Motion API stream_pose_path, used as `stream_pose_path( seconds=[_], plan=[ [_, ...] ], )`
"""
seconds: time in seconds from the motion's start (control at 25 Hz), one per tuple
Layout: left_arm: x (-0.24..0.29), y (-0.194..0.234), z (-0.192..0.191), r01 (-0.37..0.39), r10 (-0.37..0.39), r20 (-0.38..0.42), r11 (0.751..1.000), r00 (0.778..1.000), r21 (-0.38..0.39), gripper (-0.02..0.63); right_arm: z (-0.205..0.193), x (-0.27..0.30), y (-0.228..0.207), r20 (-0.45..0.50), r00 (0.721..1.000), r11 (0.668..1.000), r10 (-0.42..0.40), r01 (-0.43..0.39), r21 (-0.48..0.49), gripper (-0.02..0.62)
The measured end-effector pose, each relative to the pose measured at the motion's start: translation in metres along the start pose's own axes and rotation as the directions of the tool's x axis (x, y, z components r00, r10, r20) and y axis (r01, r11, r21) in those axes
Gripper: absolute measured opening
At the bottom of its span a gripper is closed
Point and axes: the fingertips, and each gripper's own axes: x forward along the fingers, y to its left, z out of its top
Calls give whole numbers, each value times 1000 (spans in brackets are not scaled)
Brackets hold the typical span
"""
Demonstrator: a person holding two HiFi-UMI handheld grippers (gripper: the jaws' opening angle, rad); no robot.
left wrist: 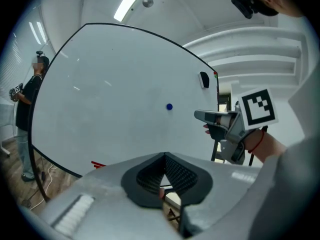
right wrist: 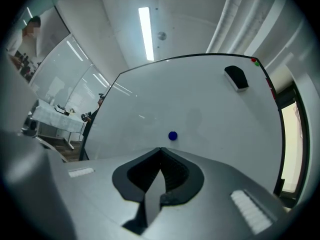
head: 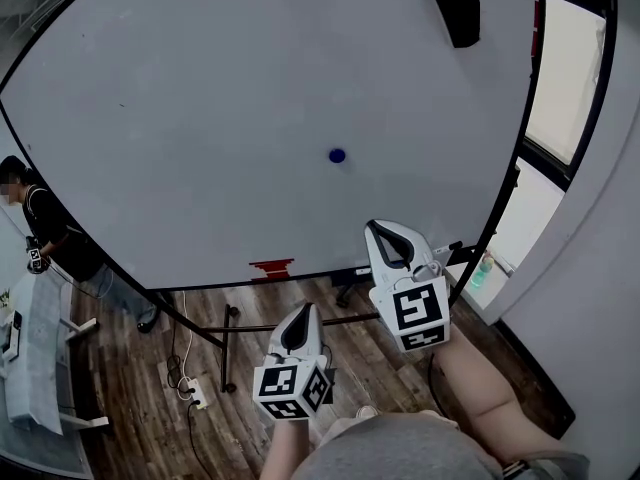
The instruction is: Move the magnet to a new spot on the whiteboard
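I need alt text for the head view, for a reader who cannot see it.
A small blue magnet sits near the middle of a large whiteboard, apart from both grippers. The left gripper and the right gripper, both shut and empty, point toward the board from low in the frame.

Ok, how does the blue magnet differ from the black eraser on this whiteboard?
The magnet is blue, the eraser black. The magnet is a small round dot; the eraser is a larger oblong block. The magnet sits near the middle of the whiteboard, the eraser up by its top right corner. Both cling to the whiteboard's face, well apart from each other.
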Motion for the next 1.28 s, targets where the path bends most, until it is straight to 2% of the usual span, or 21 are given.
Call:
stream_pose_path(
  seconds=[0.48,0.88,1.28],
  plan=[
    [20,35,0,5,-5,-3,1000,1000,-14,3,13,76,-10,-10,998,995,-67,67,-75,6],
    [33,51,2,9,-9,-3,1000,1000,-17,3,21,117,-24,-33,991,986,-126,122,-113,139],
    [44,65,3,-15,15,-6,1000,1000,-26,3,19,141,-31,-44,984,975,-172,164,-150,143]
  ],
)
